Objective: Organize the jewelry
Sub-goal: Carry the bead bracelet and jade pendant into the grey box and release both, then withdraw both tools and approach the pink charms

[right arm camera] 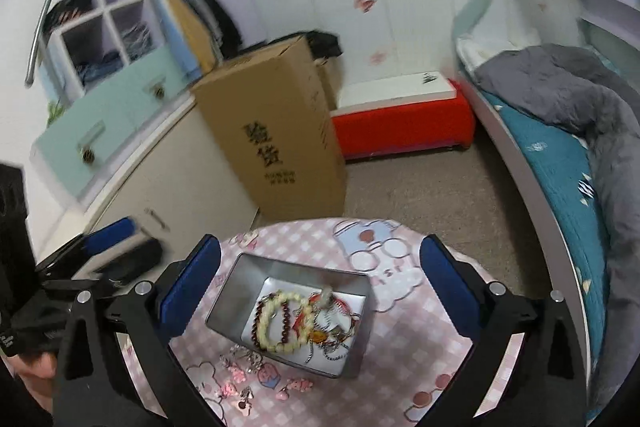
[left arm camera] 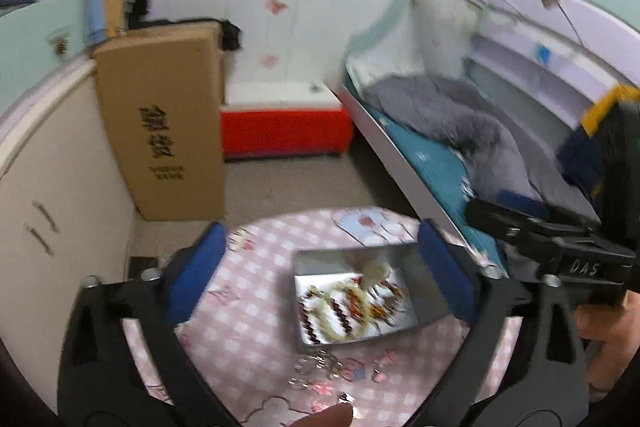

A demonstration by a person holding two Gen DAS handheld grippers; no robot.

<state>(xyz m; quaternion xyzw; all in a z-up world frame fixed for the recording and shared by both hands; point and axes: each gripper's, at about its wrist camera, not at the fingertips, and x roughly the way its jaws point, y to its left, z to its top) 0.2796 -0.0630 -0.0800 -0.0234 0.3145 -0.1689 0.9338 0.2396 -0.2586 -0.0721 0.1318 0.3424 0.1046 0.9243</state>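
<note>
Right wrist view: lower centre, loose slippery bracelets (right arm camera: 280, 323) fill the tin (right arm camera: 224, 307); pinch one strand; right gripper (right arm camera: 320, 287) and left gripper (left arm camera: 320, 267) gape empty.

A round pink-checked table (right arm camera: 400, 331) bears a metal tin (right arm camera: 228, 303) and loose trinkets (right arm camera: 244, 371).

Both my wrist cameras look down close over the desk (left arm camera: 256, 327) from above, facing the far wall, sharing the tin (right arm camera: 298, 311) and bed (right arm camera: 560, 163).

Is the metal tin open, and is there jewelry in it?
Open, no lid on the metal tin; beaded bracelets and chains lie inside. A few small pieces sit outside it.
</note>
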